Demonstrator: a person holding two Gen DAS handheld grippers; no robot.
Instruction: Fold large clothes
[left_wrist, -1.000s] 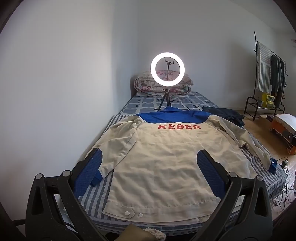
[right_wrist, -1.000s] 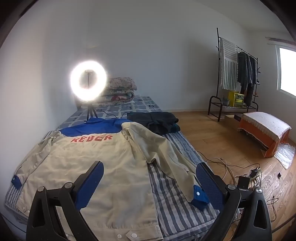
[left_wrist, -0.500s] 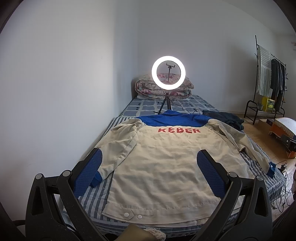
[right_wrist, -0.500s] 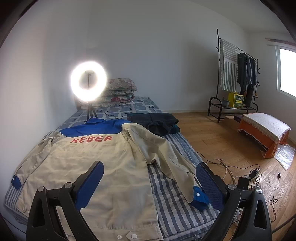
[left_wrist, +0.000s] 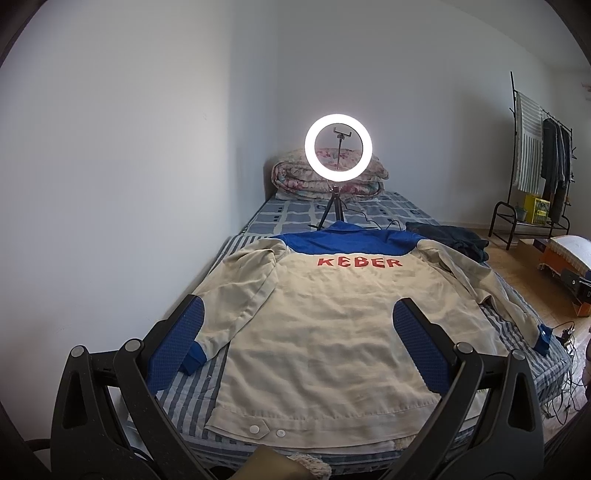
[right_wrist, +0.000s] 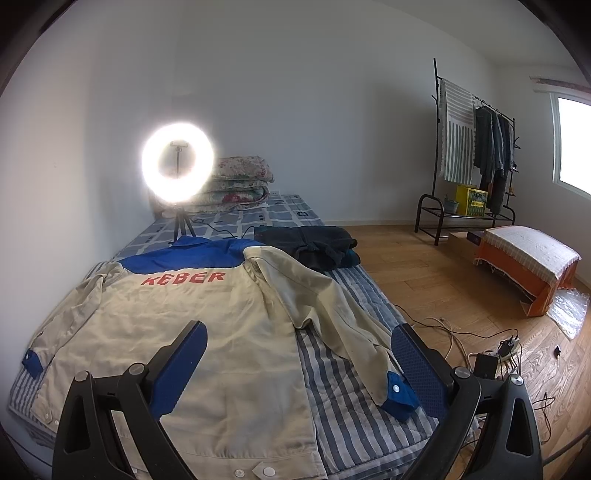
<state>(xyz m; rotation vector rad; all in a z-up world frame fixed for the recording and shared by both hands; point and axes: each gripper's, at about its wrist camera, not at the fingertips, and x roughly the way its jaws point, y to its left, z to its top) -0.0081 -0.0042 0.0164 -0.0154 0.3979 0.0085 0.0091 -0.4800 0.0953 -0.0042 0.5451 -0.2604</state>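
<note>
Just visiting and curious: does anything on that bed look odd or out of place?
A lit ring light on a tripod stands on the bed itself, just beyond the jacket. Its cable trails across the mattress.

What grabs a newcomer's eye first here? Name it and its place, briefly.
The glowing ring light on its tripod at the far end of the bed draws the eye first. Next comes the beige jacket, spread back-up across the striped bedding with red KEBER lettering under a blue yoke. Both grippers hang over the near edge with jaws open, holding nothing.
</note>
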